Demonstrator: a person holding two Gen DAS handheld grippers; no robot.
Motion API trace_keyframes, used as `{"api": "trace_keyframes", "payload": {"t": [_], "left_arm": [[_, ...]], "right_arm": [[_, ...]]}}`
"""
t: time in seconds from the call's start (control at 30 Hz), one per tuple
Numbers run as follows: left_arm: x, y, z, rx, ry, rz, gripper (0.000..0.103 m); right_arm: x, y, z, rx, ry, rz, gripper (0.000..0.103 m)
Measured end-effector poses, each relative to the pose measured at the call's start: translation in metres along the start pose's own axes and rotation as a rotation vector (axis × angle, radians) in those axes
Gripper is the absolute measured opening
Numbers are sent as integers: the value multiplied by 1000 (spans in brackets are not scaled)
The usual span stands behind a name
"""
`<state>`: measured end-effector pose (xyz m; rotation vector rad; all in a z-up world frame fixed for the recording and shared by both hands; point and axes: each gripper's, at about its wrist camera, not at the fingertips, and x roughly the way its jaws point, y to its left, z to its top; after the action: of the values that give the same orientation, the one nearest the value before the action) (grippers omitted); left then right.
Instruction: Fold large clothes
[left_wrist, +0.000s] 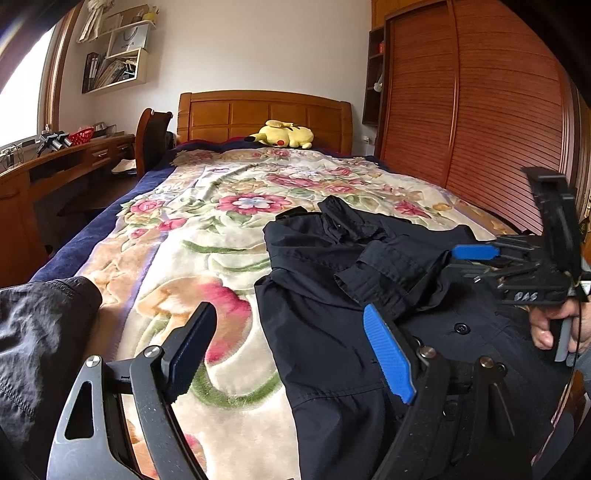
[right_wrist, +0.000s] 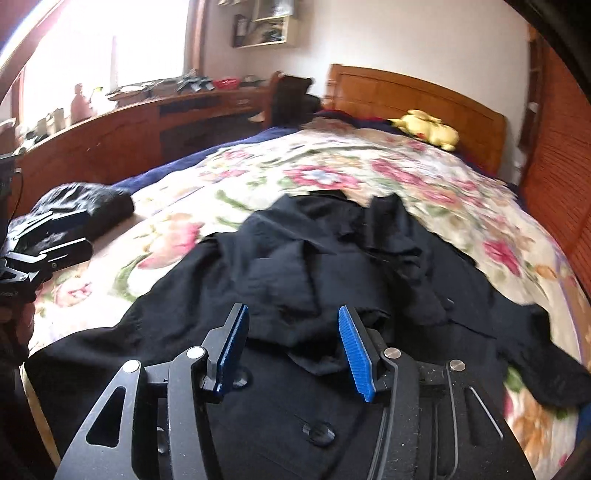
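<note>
Two tools hang over a dark navy buttoned coat (left_wrist: 332, 280) that lies spread on the floral blanket (left_wrist: 207, 221) of the bed, toward its near right side, with one sleeve already laid across the chest, so the folding looks partly begun rather than near its end. The left tool (left_wrist: 291, 350) has its fingers wide apart and empty; one pad sits over bare blanket and the other over the coat's left edge, a placing that would suit reaching for that side seam or simply waiting while the other hand works. The right tool (right_wrist: 291, 350) also has its pads apart with nothing pressed between them, poised just above the folded-over sleeve and the front placket near a button (right_wrist: 318, 432); its view is smeared, so the fabric detail there is hard to read. In the left view that right tool (left_wrist: 476, 253) shows from the side, held by the person's hand (left_wrist: 554, 325), level with the sleeve cuff (left_wrist: 384, 273). The sleeve probably lies inward to narrow the coat into a rectangle before the body is doubled over. A second dark garment (left_wrist: 40, 332) lies bunched at the bed's near left edge, well apart from the coat, and a yellow plush toy (left_wrist: 282, 133) rests by the headboard (left_wrist: 262, 114).
</note>
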<state>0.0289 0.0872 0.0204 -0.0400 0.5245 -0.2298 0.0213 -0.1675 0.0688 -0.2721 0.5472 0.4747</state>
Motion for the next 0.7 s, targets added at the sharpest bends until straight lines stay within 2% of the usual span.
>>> {"api": "trace_keyframes", "payload": {"t": [0.27, 0.4, 0.63, 0.67, 0.7], "left_arm": [[1, 1, 0, -2, 3, 6, 82], [2, 2, -1, -2, 6, 7, 82], [3, 2, -1, 4, 8, 12, 82], [3, 1, -1, 4, 8, 11, 82], [3, 1, -1, 4, 8, 10, 82]], "right_arm": [[70, 21, -10, -99, 173, 79, 52], [96, 18, -18, -112, 243, 59, 53], [106, 10, -18, -122, 258, 47, 52], [108, 10, -16, -121, 262, 49, 49], [112, 14, -13, -122, 261, 44, 37]]}}
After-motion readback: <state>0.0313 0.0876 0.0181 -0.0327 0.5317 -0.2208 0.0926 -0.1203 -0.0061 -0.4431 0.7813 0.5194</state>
